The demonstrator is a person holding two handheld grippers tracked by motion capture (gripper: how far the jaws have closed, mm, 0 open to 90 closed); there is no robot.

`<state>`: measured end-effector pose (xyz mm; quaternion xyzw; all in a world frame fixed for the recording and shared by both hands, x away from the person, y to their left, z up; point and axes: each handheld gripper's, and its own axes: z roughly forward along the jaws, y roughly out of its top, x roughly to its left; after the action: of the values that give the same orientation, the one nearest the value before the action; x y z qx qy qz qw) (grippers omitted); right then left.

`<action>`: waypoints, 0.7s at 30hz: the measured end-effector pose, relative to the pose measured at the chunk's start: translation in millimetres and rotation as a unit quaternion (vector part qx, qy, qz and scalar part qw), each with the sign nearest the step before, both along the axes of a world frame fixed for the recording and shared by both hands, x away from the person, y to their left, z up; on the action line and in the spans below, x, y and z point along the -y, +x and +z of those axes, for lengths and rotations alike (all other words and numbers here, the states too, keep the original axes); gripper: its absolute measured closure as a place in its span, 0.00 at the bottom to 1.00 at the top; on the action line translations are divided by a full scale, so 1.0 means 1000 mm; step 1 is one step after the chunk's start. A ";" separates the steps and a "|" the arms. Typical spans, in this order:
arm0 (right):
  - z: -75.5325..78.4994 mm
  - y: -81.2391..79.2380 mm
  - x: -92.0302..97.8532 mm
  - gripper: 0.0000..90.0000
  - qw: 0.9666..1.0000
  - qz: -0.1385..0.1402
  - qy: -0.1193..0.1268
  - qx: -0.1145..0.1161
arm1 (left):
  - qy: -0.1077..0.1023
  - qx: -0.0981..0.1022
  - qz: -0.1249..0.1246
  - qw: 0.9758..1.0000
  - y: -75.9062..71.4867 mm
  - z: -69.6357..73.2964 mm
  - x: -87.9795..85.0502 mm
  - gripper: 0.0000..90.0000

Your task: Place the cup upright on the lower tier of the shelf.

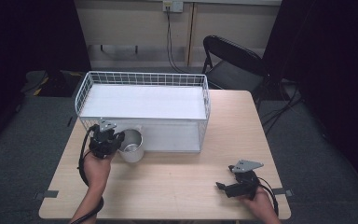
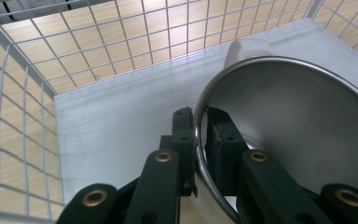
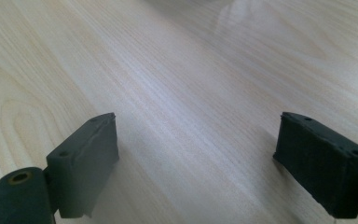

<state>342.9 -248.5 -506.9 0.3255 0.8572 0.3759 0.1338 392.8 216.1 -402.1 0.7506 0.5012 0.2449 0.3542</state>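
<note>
Your left gripper (image 2: pixel 200 140) pinches the rim of the steel cup (image 1: pixel 131 145), left of centre in the high view at the wire basket's (image 1: pixel 142 78) open lower shelf, placement half done and release pending, while your right gripper (image 1: pixel 233 186), jaws wide, idles lower right.

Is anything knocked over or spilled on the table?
Nothing spilled. The metal cup looks tipped rather than upright, because the left gripper pinches its rim at the wire rack's lower shelf. The right gripper rests open on the table.
</note>
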 end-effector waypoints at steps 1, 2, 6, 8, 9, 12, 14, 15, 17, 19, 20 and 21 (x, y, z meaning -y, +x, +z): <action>0.000 0.000 0.000 0.13 1.000 0.000 0.000 0.000 | -0.002 0.001 0.000 1.000 0.002 0.000 0.002 0.92; 0.000 0.000 0.000 0.13 1.000 0.000 0.000 0.000 | -0.002 0.001 0.000 1.000 0.002 0.000 0.002 0.92; 0.000 0.000 0.000 0.13 1.000 0.000 0.000 0.000 | -0.001 0.001 -0.001 1.000 0.005 -0.001 0.005 0.91; 0.000 0.000 0.000 0.14 1.000 0.000 0.000 0.000 | -0.006 0.000 0.001 1.000 0.007 -0.002 0.006 0.92; 0.000 0.000 0.000 0.14 1.000 0.000 0.000 0.000 | -0.004 0.001 0.002 1.000 0.008 -0.003 0.007 0.91; 0.000 0.000 0.000 0.13 1.000 0.000 0.000 0.000 | -0.006 0.001 0.002 1.000 0.010 -0.003 0.008 0.91; 0.000 0.000 0.000 0.14 1.000 0.000 0.000 0.000 | -0.004 0.004 0.005 1.000 0.011 -0.003 0.009 0.91; 0.000 0.000 0.000 0.13 1.000 0.000 0.000 0.000 | -0.005 0.005 0.006 1.000 0.012 -0.002 0.010 0.91; 0.000 0.000 0.000 0.14 1.000 0.000 0.000 0.000 | -0.005 0.008 0.007 1.000 0.013 -0.001 0.011 0.92; 0.000 0.000 0.000 0.13 1.000 0.000 0.000 0.000 | -0.004 0.009 0.008 1.000 0.015 0.000 0.012 0.91; 0.000 0.000 0.000 0.13 1.000 0.000 0.000 0.000 | -0.004 0.009 0.008 1.000 0.015 0.000 0.012 0.92; 0.000 0.000 0.000 0.13 1.000 0.000 0.000 0.000 | -0.003 0.010 0.008 1.000 0.015 0.000 0.012 0.91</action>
<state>342.9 -248.5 -506.9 0.3255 0.8572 0.3759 0.1338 408.3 203.7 -402.1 0.7433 0.5040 0.2537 0.3593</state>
